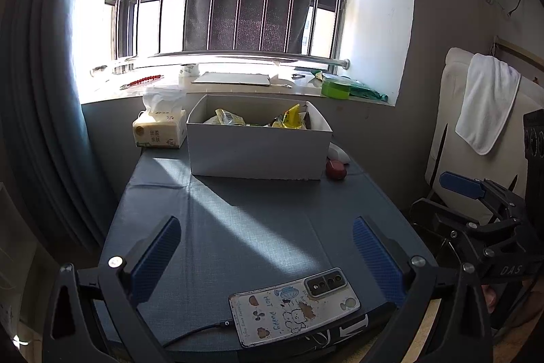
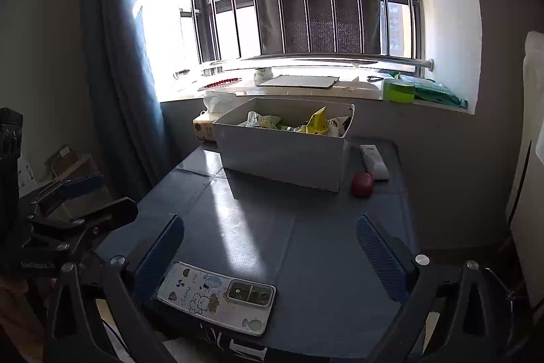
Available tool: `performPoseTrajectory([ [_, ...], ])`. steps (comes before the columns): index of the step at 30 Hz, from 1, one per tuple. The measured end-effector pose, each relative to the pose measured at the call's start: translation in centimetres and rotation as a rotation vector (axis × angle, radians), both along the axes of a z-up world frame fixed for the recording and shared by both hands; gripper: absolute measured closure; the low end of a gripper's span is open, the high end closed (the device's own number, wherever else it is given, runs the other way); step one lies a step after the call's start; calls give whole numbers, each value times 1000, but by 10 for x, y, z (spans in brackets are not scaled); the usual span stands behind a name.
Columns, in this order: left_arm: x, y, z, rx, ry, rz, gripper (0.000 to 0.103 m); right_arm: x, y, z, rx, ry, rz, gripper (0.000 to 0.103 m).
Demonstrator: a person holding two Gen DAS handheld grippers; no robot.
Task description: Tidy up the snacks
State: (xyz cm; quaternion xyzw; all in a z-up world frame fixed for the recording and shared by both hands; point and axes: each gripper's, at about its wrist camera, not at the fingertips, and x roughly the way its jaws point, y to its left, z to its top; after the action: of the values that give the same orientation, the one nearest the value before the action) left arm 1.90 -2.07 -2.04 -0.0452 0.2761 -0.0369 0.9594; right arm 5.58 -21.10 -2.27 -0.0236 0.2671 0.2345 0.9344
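Both pairs of fingers stand wide and empty, the left gripper (image 1: pixel 265 256) and right gripper (image 2: pixel 272 252) held low over the near edge of the bench (image 1: pixel 258 220). The snack packets (image 1: pixel 289 118) all appear to lie in the white box (image 1: pixel 258 152) at the far end. Any further reach should clear the phone (image 1: pixel 294 305) and come down over the box's rim.

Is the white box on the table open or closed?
Open: the white box has no lid on, and yellow snack packets show inside.
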Motion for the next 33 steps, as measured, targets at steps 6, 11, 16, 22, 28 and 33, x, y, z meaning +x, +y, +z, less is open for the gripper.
performPoseTrajectory([
  [6, 1, 0, 0, -3, 3, 0, 0, 0, 0, 0, 0, 1, 0, 0],
  [11, 0, 1, -1, -1, 4, 0, 0, 0, 0, 0, 0, 1, -1, 0],
  [16, 0, 1, -1, -1, 4, 1, 0, -1, 1, 0, -2, 1, 1, 0],
  [22, -1, 1, 0, -2, 5, 0, 0, -1, 1, 0, -3, 2, 0, 0],
  [28, -1, 1, 0, -1, 6, 1, 0, -2, 2, 0, -4, 0, 1, 0],
  [33, -1, 0, -1, 2, 7, 3, 0, -2, 3, 0, -6, 2, 1, 0],
])
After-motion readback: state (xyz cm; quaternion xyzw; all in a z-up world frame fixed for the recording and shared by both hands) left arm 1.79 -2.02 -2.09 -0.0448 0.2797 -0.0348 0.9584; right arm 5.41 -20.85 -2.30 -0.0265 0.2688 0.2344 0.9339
